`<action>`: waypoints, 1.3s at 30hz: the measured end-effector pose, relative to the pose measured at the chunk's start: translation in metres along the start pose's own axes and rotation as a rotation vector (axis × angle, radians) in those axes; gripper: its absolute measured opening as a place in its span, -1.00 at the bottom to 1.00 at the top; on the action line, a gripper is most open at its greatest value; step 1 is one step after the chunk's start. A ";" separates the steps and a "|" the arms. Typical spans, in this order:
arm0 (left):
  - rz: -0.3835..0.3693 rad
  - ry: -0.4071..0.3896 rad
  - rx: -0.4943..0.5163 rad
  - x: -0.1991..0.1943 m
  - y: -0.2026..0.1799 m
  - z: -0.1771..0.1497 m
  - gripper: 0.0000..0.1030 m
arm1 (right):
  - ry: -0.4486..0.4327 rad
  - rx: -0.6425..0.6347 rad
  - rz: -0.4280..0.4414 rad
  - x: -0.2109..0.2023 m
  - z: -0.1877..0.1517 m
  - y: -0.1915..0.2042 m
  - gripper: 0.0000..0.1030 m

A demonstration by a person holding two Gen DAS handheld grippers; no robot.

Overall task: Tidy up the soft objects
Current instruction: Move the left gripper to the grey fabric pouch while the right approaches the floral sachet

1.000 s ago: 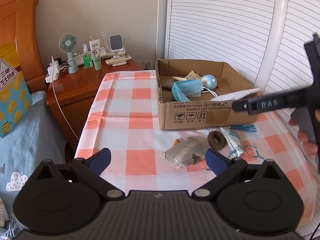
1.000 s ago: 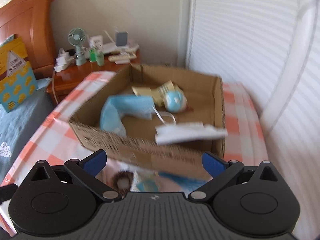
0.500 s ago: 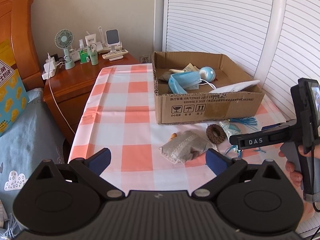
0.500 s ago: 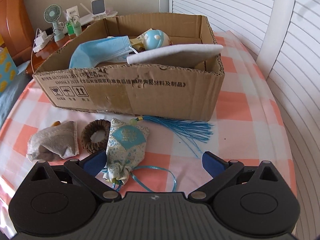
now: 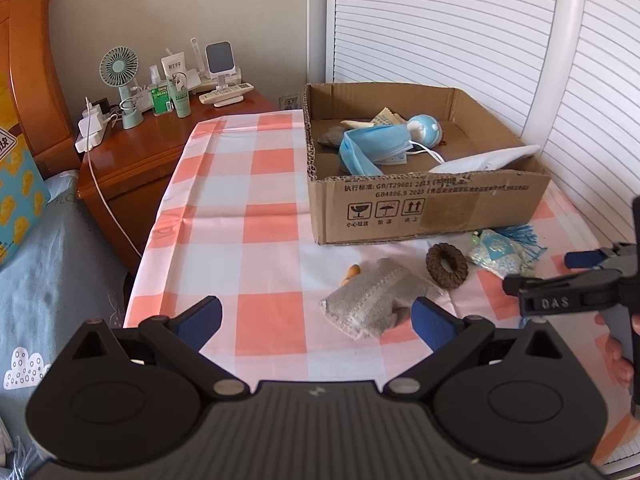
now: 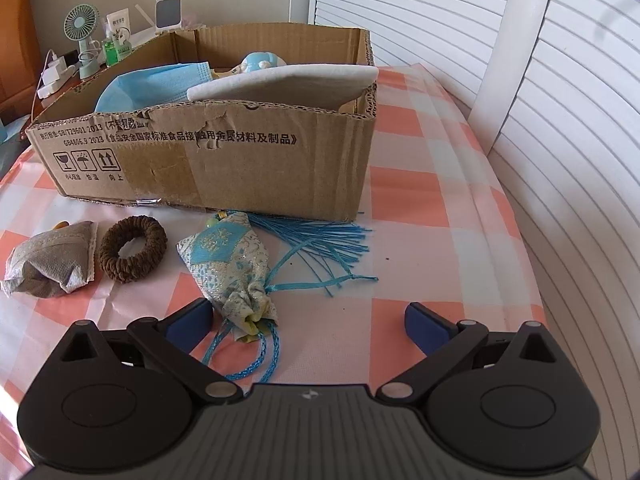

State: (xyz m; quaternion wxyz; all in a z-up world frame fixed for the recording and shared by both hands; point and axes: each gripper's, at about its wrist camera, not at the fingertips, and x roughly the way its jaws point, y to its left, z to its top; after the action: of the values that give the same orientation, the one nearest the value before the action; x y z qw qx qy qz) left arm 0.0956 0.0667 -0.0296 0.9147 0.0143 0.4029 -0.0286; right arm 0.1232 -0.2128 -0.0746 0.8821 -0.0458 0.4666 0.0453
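Three soft things lie loose on the checked cloth (image 6: 404,184) just in front of the box (image 6: 240,164): a brocade sachet (image 6: 228,264), pale blue and glittery, gathered at its neck with a braided cord and trailing a fan of fine blue tassel threads (image 6: 332,240) that reach the box's foot; beside it a brown scrunchie (image 6: 133,255), a ribbed ring lying flat; then a grey pouch (image 6: 52,264) of coarse woven fabric with a stitched pale edge, slumped and creased, with a small orange piece peeping from behind it, too little of it showing to say what it is; the right gripper (image 6: 306,322) hangs low over the cloth with its blue-padded jaws spread wide and nothing between them, its left pad just beside the sachet's gathered neck; the left gripper (image 5: 316,318) is likewise wide apart and empty, nearer the pouch (image 5: 378,300); the box is corrugated cardboard, shallow and open-topped, its near wall dented and printed in black; inside lie a pleated blue mask (image 5: 372,148) with white loops, a round pale-blue toy (image 5: 426,130) and a flat white pad (image 6: 288,80) propped on the rim; to the left stands a glossy wooden nightstand (image 5: 160,148) with a small green fan (image 5: 120,80); white slatted doors (image 5: 460,24) run behind.
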 end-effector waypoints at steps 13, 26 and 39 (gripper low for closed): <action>0.009 0.059 0.002 0.076 -0.014 0.023 0.95 | -0.013 -0.003 0.011 -0.002 -0.002 0.000 1.00; -0.038 0.151 -0.008 0.064 0.004 -0.014 0.97 | -0.020 -0.015 0.022 -0.001 -0.002 -0.001 1.00; -0.092 0.083 0.027 0.062 -0.022 0.001 0.97 | -0.024 -0.014 0.022 -0.001 -0.003 -0.001 1.00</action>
State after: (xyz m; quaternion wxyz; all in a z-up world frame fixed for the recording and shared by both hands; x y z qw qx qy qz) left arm 0.1365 0.0422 -0.0748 0.8945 0.0093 0.4405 -0.0754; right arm 0.1202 -0.2143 -0.0749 0.8869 -0.0463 0.4559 0.0589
